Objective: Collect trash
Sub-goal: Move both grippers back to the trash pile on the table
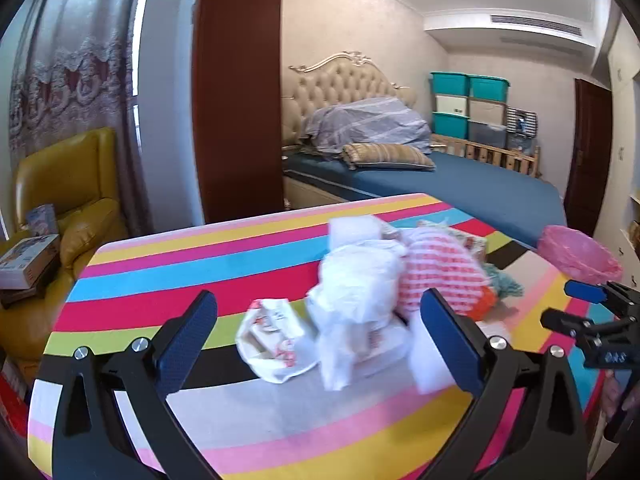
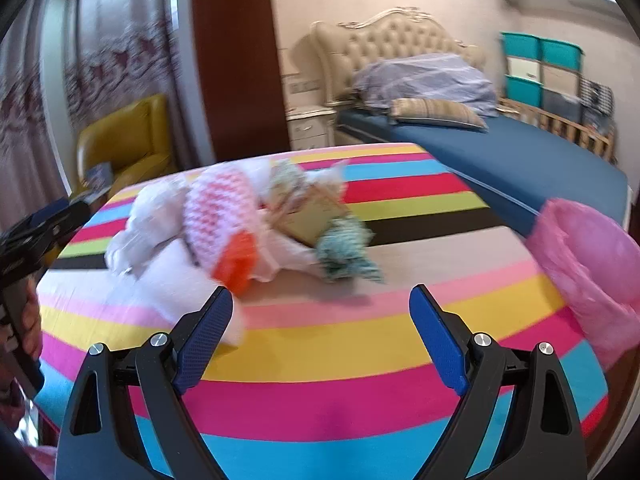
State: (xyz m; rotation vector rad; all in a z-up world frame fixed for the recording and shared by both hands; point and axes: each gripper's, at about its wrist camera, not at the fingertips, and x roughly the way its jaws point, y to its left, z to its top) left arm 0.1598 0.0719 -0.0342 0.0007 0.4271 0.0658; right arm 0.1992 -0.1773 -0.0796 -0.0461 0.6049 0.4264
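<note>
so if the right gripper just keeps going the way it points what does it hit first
Probably the bare striped tablecloth: the open right gripper points downward at it, with nothing between its fingers. The trash pile's orange scrap sits just left of that line, though blur makes depth uncertain.

Matt striped cloth [image 2: 320,360] under crinkled plastic bags [image 1: 356,292]; glossy pink liner [image 2: 592,264].

You can see two tongs [image 1: 316,334] [image 2: 322,334], one pink bin bag [image 2: 592,264], one yellow chair [image 1: 76,200], one striped pillow [image 1: 386,156] and three teal boxes [image 1: 450,83].
</note>
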